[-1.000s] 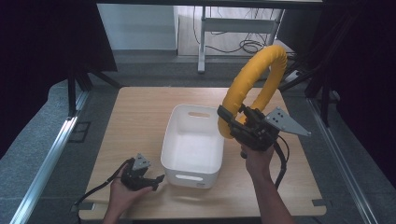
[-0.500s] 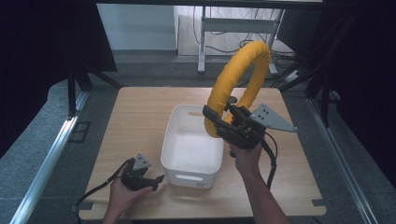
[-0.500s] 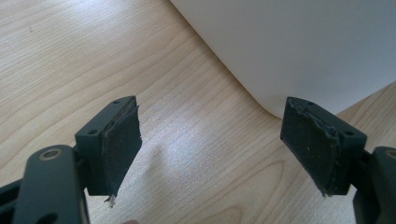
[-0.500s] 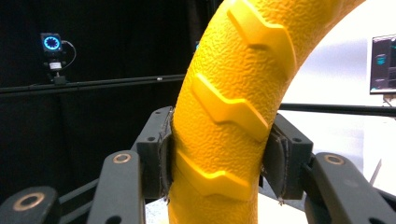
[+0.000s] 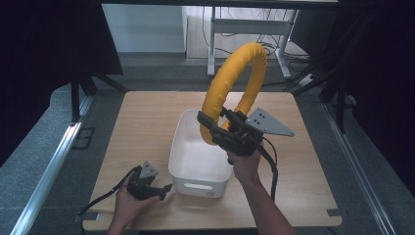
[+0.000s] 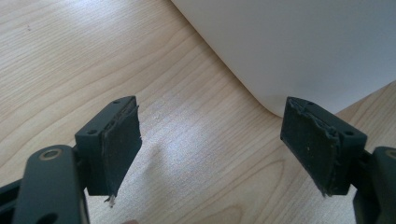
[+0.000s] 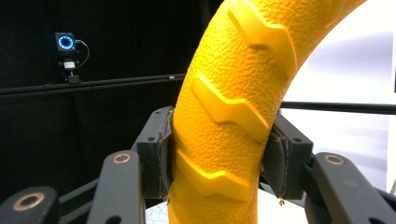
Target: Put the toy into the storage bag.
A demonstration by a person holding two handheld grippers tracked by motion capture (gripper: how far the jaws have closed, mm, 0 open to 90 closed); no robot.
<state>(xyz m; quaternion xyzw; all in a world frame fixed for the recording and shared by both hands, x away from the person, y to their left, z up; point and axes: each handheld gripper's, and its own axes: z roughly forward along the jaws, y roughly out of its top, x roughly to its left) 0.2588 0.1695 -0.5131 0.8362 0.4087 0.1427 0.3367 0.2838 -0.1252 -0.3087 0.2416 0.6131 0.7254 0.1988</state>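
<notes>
Left gripper (image 5: 164, 188) is resting low on the table (image 5: 142, 127) at the near left corner of the white bin (image 5: 188, 147), jaws standing wide with nothing between them; in the left gripper view the pads (image 6: 116, 149) are framing bare wood and the bin's rounded corner (image 6: 299, 51). Moving right: the right gripper (image 5: 208, 125) is clamping the yellow ring (image 5: 235, 83), a ridged, pebbled ring standing upright in the air above the bin's right rim, jaws pressing both sides of it (image 7: 224, 135). Judging progress: the pickup looks done and the carry is under way; the ring is hanging over the bin but not yet lowered in, so lowering and letting go are remaining. The bin is sitting empty. Surface: pale wood-grain tabletop, otherwise bare. Room: grey floor, black curtains at both sides, a metal desk frame (image 5: 244, 29) with cables at the back.
</notes>
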